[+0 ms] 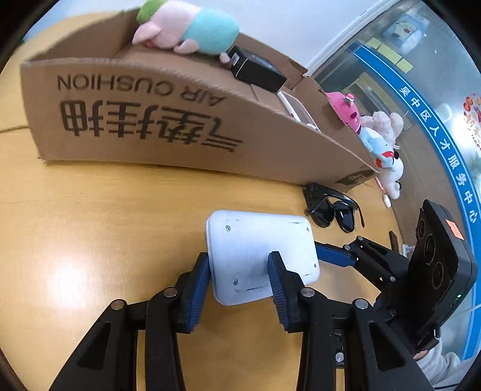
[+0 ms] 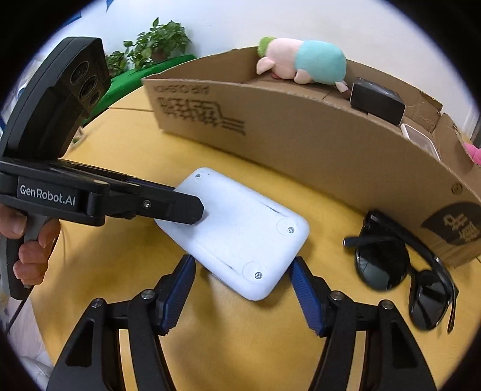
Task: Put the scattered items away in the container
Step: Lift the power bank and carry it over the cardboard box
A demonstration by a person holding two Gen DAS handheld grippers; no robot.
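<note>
A white rounded device [image 1: 261, 255] lies underside up on the yellow table, also in the right wrist view [image 2: 240, 231]. My left gripper [image 1: 239, 270] is shut on its near corner, one pad on top, one at the edge. My right gripper [image 2: 242, 270] is open, its blue pads either side of the device's other end, apart from it. Black sunglasses [image 2: 402, 267] lie beside the cardboard box [image 2: 300, 141]. The box [image 1: 150, 120] holds a pink and teal plush [image 1: 186, 27], a black box [image 1: 255, 69] and a white item [image 1: 297, 111].
Several plush toys [image 1: 378, 141] lie past the box's right end at the table edge. A potted plant [image 2: 159, 42] and green cloth stand behind the table. The right gripper's body [image 1: 433, 270] is close on the left gripper's right.
</note>
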